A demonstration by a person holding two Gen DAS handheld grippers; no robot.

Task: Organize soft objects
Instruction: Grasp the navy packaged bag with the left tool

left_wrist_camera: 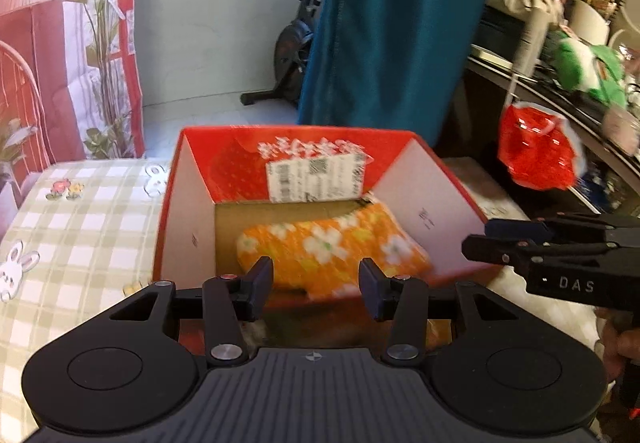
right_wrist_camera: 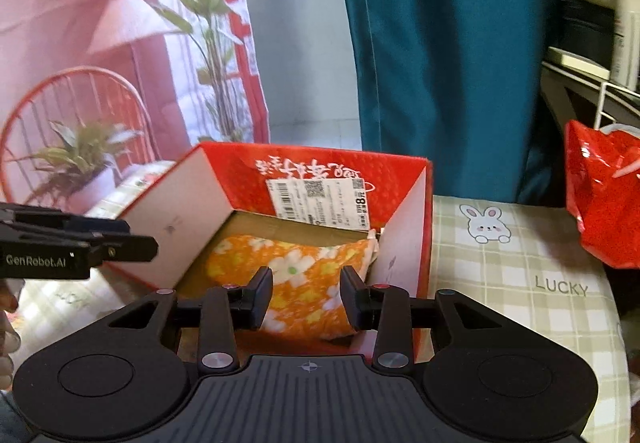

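We hold two tongs over one open box. The left gripper [left_wrist_camera: 316,285] has its jaws parted to a middling gap with nothing pinched between them; the orange cloth only shows beyond the gap. The right gripper [right_wrist_camera: 306,297] stands a little narrower, and its jaws are likewise apart and empty, the cloth lying behind and below them rather than pressed by the pads. Each pair also shows in the other's view, from the side: the right one at the right edge of the left view, the left one at the left edge of the right view.

Just past both sets of fingers sits one red cardboard box [right_wrist_camera: 424,243], flaps up, with one white shipping label [right_wrist_camera: 320,201] stuck on its far inner wall. Inside it, on the floor of the box, lies one orange flowered cushion [right_wrist_camera: 296,275], its far corner touching the right flap.

The box rests on one checked cloth [right_wrist_camera: 520,283] printed with rabbits. Farther right we see one red plastic bag [right_wrist_camera: 600,195], behind it all one teal curtain [right_wrist_camera: 440,63], and one exercise bike [left_wrist_camera: 296,43].
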